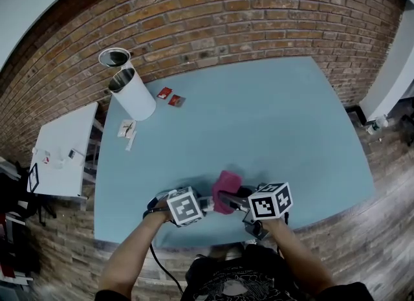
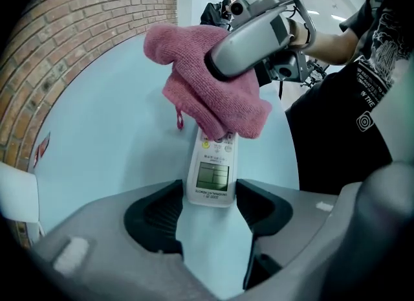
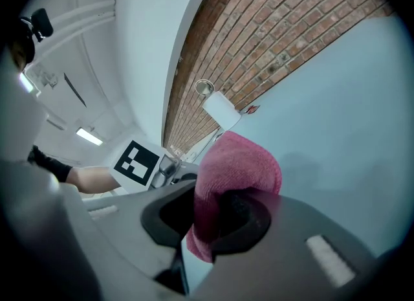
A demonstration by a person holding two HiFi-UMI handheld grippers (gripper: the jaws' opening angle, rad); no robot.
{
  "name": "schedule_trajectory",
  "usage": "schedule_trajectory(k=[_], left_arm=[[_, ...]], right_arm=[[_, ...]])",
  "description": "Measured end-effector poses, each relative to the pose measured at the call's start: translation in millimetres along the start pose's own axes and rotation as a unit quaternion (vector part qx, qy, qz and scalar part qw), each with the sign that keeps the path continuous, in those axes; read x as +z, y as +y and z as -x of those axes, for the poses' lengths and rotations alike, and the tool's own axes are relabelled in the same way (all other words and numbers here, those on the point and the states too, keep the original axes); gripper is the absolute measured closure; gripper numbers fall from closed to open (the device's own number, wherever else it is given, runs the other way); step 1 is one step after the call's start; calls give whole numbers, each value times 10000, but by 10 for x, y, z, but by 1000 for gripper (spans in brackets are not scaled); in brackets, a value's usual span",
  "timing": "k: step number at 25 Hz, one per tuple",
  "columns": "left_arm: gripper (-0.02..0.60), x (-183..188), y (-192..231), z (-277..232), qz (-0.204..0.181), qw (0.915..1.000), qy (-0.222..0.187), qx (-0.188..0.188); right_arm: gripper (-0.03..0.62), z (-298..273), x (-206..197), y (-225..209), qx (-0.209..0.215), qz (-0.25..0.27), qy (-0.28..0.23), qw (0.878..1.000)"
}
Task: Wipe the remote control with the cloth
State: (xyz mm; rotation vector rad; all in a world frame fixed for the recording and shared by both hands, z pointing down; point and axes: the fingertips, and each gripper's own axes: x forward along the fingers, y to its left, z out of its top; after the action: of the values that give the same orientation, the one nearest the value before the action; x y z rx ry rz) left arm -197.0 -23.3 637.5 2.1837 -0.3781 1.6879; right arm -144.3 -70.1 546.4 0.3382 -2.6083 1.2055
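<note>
A white remote control [image 2: 211, 175] with a small screen lies on the blue table [image 1: 259, 131], its near end clamped between the pads of my left gripper [image 2: 210, 195], which points steeply down. My right gripper [image 3: 217, 219] is shut on a pink cloth [image 3: 236, 164]. In the left gripper view the cloth [image 2: 213, 89] covers the far half of the remote, with the right gripper's grey finger above it. In the head view the cloth [image 1: 227, 184] shows between the left gripper [image 1: 202, 204] and the right gripper [image 1: 226, 200], near the table's front edge; the remote is hidden there.
A white cylinder [image 1: 132, 92] and a round tin [image 1: 114, 57] stand at the table's far left. Two red packets [image 1: 170, 96] and small white items [image 1: 127, 129] lie near them. A white side table [image 1: 65, 151] stands to the left, and a brick wall [image 1: 246, 15] runs behind.
</note>
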Motion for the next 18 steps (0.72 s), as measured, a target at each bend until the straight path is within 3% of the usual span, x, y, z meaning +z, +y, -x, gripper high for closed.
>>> schedule_trajectory(k=[15, 18], left_arm=[[319, 2, -16, 8, 99, 9994, 311, 77], [319, -24, 11, 22, 205, 9994, 216, 181]], right_arm=[[533, 368, -5, -224, 241, -118, -18, 9996], [532, 376, 10, -248, 264, -145, -50, 9995]])
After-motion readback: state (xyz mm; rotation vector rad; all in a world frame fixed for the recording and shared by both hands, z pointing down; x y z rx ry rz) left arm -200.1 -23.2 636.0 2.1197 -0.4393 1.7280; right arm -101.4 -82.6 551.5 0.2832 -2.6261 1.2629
